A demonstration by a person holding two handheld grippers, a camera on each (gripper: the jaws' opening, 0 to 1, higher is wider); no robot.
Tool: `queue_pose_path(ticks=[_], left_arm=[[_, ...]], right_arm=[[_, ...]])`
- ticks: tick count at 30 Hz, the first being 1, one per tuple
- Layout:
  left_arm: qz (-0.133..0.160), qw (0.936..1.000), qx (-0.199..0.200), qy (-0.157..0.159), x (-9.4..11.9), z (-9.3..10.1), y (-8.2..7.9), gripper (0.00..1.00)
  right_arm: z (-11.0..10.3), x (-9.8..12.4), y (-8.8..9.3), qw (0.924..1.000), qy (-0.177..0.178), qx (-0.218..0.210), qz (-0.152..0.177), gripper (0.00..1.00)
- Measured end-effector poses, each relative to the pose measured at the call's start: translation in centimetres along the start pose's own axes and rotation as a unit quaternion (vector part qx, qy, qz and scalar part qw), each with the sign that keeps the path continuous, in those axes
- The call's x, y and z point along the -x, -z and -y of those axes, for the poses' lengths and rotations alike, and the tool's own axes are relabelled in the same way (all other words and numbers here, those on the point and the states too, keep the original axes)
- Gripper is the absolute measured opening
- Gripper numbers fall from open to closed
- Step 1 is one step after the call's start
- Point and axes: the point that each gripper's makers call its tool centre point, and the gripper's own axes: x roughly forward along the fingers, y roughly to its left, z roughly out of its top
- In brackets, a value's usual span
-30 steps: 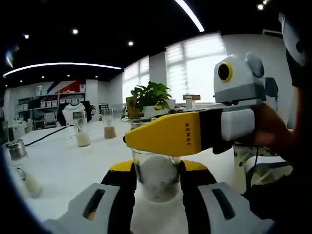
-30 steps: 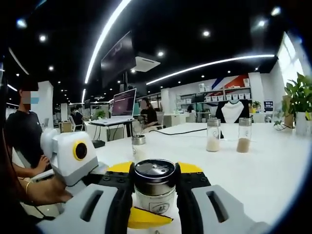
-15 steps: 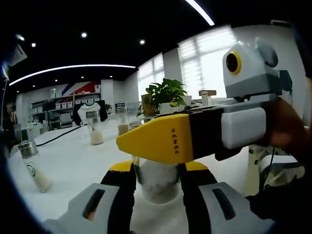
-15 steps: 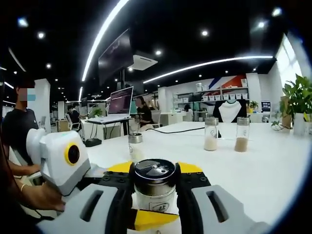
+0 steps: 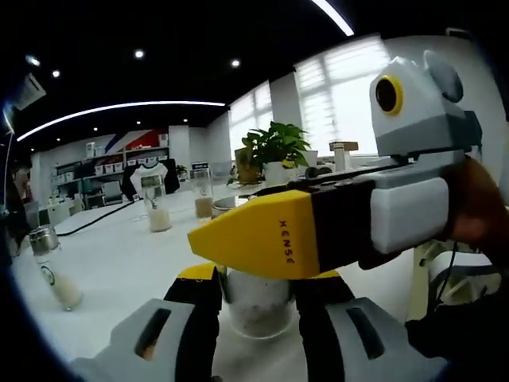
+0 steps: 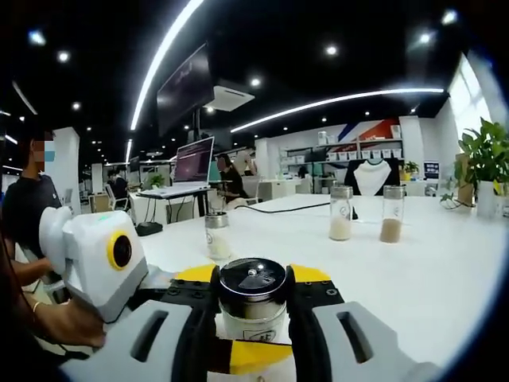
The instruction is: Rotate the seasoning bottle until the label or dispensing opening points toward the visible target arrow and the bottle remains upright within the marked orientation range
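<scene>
From my left claw's camera, the right claw (image 5: 238,247) crosses in front of the seasoning bottle (image 5: 258,302) and hides its cap and upper glass. In the right gripper view the bottle's label (image 6: 253,336) is too small for me to read, and its base is hidden behind a yellow jaw tip.

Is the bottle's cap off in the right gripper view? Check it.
No. The dark cap sits on the bottle, which stands between the right tongs.
</scene>
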Motion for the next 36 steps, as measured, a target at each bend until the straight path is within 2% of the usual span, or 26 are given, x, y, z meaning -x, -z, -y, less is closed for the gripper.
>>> queue_pose_path(ticks=[14,18,22,29,36], left_arm=[[-0.016,0.9999,-0.002,-0.003,-0.3,-0.1,0.5,0.38],[-0.011,0.9999,0.013,0.001,-0.2,-0.2,0.6,0.38],[-0.007,0.9995,0.028,0.010,-0.1,-0.4,0.7,0.38],[-0.005,0.9993,0.030,0.021,0.1,-0.5,0.6,0.38],[-0.009,0.9986,0.019,0.049,0.2,-0.5,0.7,0.38]], right_arm=[[0.0,-0.1,0.6,0.9999,-0.007,0.001,-0.013,0.31],[0.1,-0.2,0.6,0.9998,-0.014,-0.003,-0.016,0.31],[-0.3,-0.3,0.6,0.9997,-0.017,-0.003,-0.016,0.31],[-0.7,-0.5,0.6,0.9995,-0.025,0.004,-0.019,0.31],[-0.9,-0.6,0.6,0.9987,-0.043,0.008,-0.027,0.31]])
